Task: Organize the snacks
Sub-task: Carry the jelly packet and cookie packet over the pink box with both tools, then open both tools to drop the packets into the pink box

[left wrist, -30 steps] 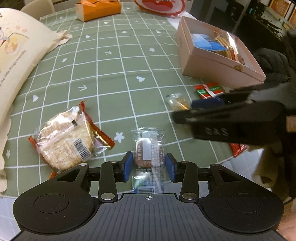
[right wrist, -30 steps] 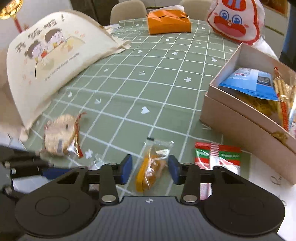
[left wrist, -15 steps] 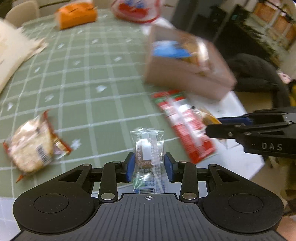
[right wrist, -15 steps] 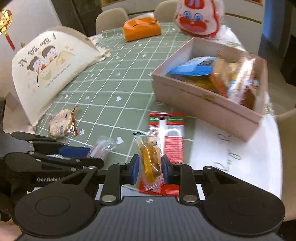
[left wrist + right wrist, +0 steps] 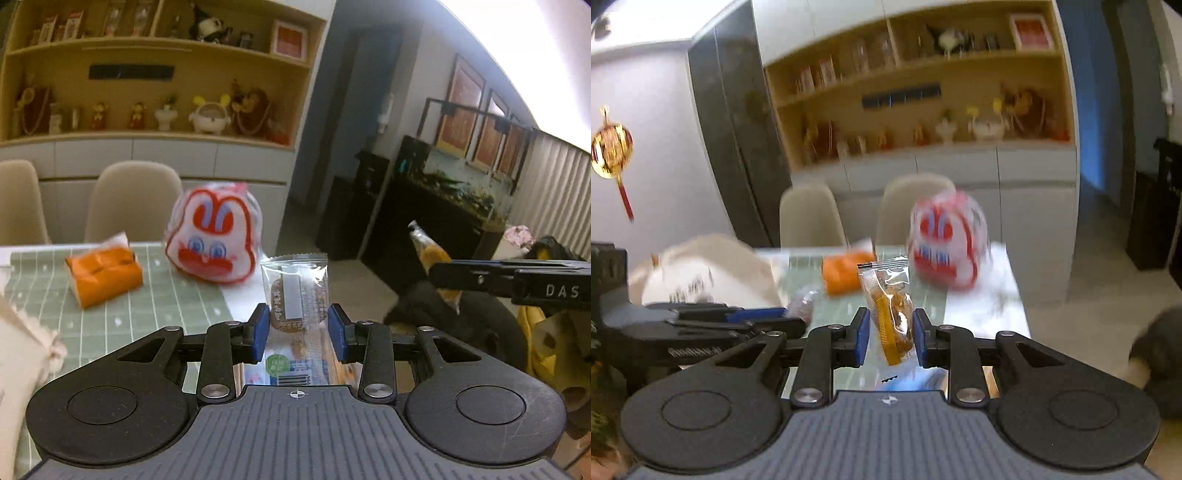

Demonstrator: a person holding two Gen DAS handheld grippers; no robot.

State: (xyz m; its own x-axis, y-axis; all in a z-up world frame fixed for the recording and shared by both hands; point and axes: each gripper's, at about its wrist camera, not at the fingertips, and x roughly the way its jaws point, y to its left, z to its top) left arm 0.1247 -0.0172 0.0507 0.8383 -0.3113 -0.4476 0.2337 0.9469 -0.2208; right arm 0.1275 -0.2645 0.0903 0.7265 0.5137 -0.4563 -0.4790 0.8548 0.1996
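While raised | left fingers point(image 5: 297, 328) clench clear biscuit packet point(image 5: 295, 291) | right fingers point(image 5: 888, 334) clench orange snack packet point(image 5: 892, 314)

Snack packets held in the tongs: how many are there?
2. A clear cake packet in the left tongs; an orange-tray pastry packet in the right tongs. Others may lie below view.

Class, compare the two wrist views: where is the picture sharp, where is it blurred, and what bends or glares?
Left wrist view: the clear-wrapped biscuit in the left tongs is sharp, the rabbit bag slightly soft; walls bow at the edges, and glare whitens the top right corner. Right wrist view: the orange snack packet in the right tongs is crisp, while the rabbit bag and table smear.
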